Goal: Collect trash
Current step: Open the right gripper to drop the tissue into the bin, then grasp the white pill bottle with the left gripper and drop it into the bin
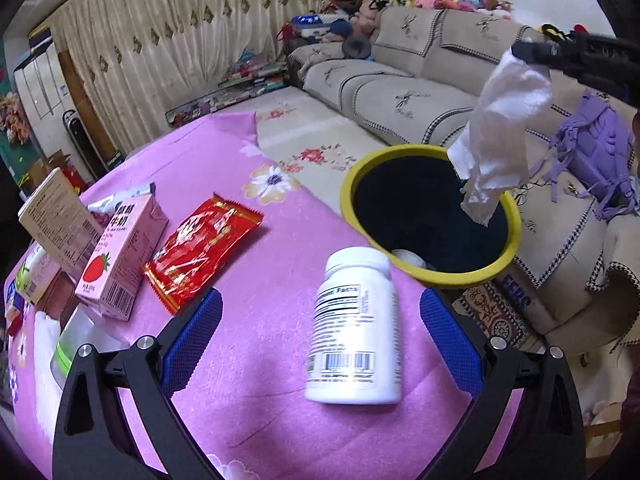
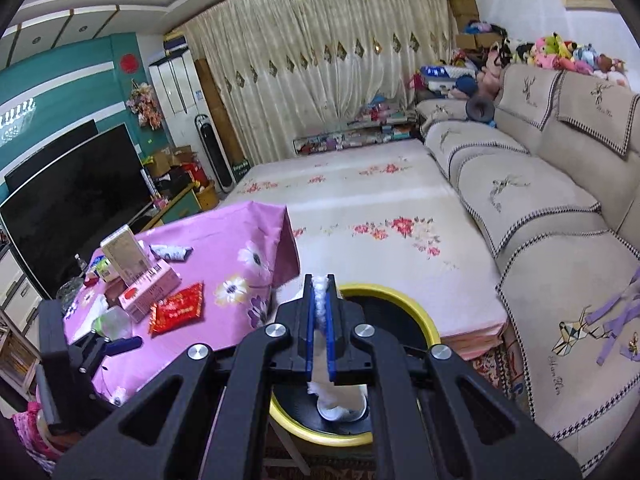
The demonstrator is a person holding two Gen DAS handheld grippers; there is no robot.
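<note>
My right gripper (image 2: 319, 286) is shut on a white tissue (image 2: 320, 300) and holds it above the yellow-rimmed black bin (image 2: 424, 320). In the left wrist view the tissue (image 1: 504, 132) hangs from the right gripper (image 1: 524, 50) over the bin's (image 1: 348, 184) far rim. My left gripper (image 1: 320, 304) is open, its blue pads either side of a white pill bottle (image 1: 356, 332) that lies on the pink tablecloth (image 1: 248, 392). A red snack wrapper (image 1: 200, 248) and a pink strawberry milk carton (image 1: 120, 256) lie to the left.
A beige box (image 1: 52, 220), a crumpled tube (image 1: 120, 200) and a clear jar (image 1: 80, 340) sit at the table's left. A beige sofa (image 1: 420, 92) with a purple backpack (image 1: 592, 152) is behind the bin. A TV (image 2: 76, 196) stands at far left.
</note>
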